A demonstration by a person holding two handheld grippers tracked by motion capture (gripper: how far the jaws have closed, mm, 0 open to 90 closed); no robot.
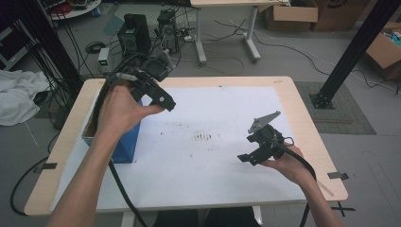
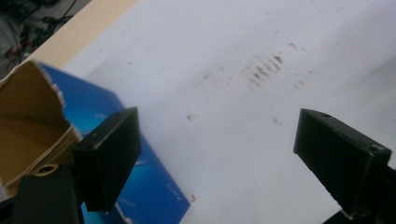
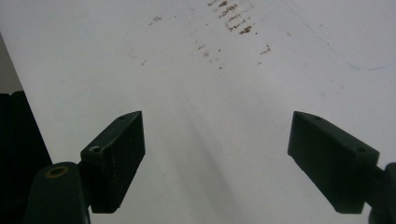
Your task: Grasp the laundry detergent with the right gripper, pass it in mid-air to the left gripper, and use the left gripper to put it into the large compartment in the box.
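Note:
A blue box (image 1: 126, 143) with an open, torn top and a brown cardboard inside stands at the left of the white sheet (image 1: 213, 165). My left gripper (image 1: 166, 104) hangs in the air just right of and above the box, jaws wide apart with nothing between them. In the left gripper view the gripper (image 2: 217, 140) looks down at the sheet, with the box (image 2: 154, 186) under its left jaw. My right gripper (image 1: 247, 158) is held low over the right part of the sheet, also open and empty. The right gripper view shows the gripper (image 3: 217, 140) over bare paper.
Brown smudges (image 1: 203, 137) mark the middle of the sheet. The wooden table (image 1: 302, 109) ends close to the right hand. A black post (image 1: 350, 52) rises past the far right corner. Computer towers (image 1: 135, 33) and cables lie on the floor behind.

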